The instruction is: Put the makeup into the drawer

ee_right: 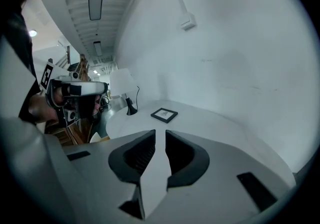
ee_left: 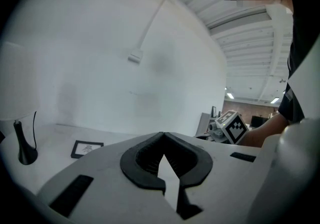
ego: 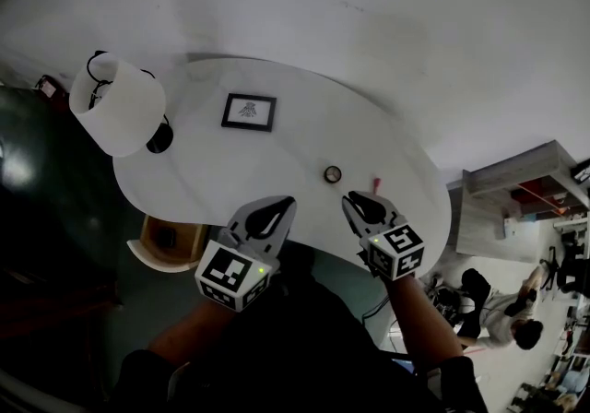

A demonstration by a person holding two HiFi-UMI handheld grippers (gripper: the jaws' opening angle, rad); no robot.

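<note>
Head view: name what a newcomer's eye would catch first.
A white lamp stands at the left end of the curved white table, a black-framed picture right of it. At the near edge the left gripper and right gripper point over the table, both shut and empty, a small round object just ahead of them.

On the surface [ego: 304, 139] a lamp [ego: 115, 105] stands at the left edge, a picture frame [ego: 248, 112] right of it, a small round pot [ego: 333, 174] and a small stick [ego: 376, 184] toward the near edge, a drawer [ego: 171, 241] jutting out below the near-left edge.
</note>
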